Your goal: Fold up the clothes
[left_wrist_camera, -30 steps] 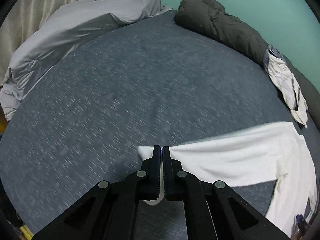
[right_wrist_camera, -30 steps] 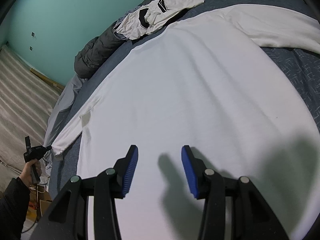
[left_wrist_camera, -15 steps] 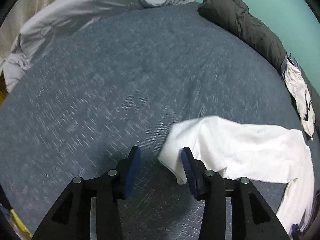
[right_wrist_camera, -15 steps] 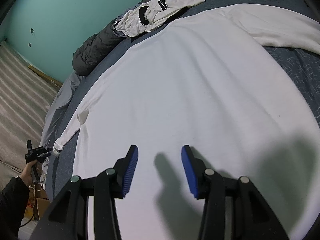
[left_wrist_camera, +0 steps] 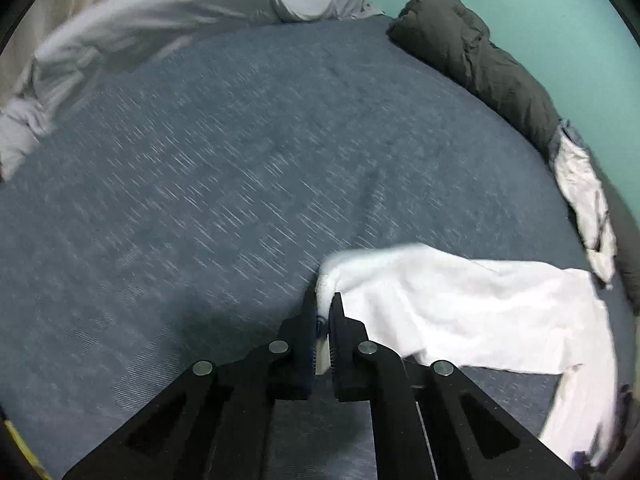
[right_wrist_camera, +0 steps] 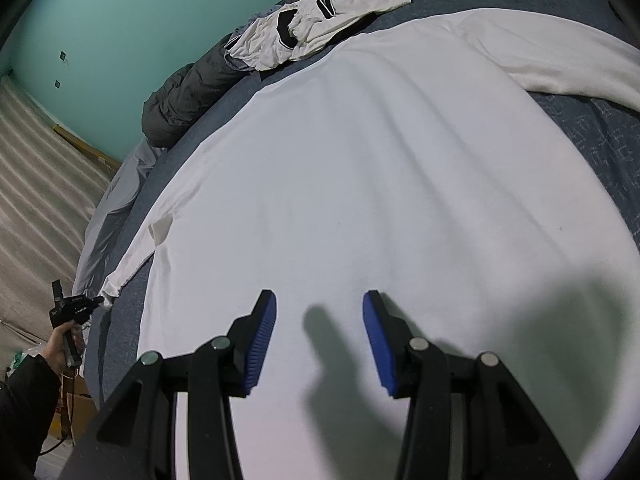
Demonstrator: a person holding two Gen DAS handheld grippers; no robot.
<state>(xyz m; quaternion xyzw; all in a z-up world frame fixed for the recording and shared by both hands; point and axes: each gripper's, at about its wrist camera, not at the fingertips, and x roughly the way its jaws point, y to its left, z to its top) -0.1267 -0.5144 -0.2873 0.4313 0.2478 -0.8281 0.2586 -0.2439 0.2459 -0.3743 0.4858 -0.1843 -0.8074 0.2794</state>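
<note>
Sleeve cuff (left_wrist_camera: 328,280) in tilted left gripper (left_wrist_camera: 325,304)

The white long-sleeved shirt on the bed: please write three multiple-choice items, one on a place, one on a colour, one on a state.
1. Where does the crumpled white garment with black patches lie?
A. beyond the shirt, by the dark grey rolled duvet
B. under the right gripper
C. on the floor

2. What colour is the bedsheet?
A. red
B. blue-grey
C. yellow

3. What is the left gripper doing?
A. hanging open above bare sheet
B. shut on the sleeve cuff
C. holding a pillow

Answers: 1 A, it lies against the duvet. 2 B, the bedsheet is blue-grey. 3 B, the left gripper pinches the sleeve cuff of the white long-sleeved shirt.
</note>
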